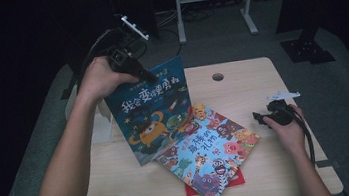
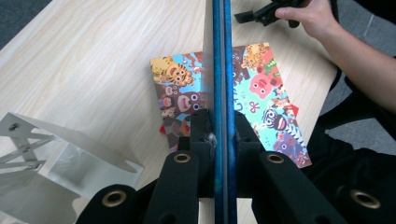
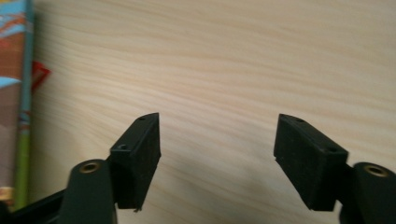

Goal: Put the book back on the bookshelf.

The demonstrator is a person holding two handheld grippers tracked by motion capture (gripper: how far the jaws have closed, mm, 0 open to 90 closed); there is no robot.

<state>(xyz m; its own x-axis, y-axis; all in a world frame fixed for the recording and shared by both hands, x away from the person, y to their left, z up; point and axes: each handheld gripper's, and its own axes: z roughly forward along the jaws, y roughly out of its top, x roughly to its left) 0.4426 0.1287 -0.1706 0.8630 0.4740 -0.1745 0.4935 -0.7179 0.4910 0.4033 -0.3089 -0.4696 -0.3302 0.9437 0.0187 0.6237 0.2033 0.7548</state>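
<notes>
The left claw (image 1: 152, 78) is clamped on the top edge of the blue book (image 1: 151, 113), holding it upright with its lower edge on the surface (image 1: 240, 77), at 10 o'clock of the flat book (image 1: 209, 149). The right claw (image 1: 258, 116), at 3 o'clock, stands apart over bare wood, holding nothing.

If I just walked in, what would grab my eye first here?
The blue picture book lifted upright at the table's left, pinched by its top edge in the left gripper. Beside it a colourful animal-covered book lies flat atop something red. On the right, the right gripper hovers with its fingers spread, holding nothing.
</notes>
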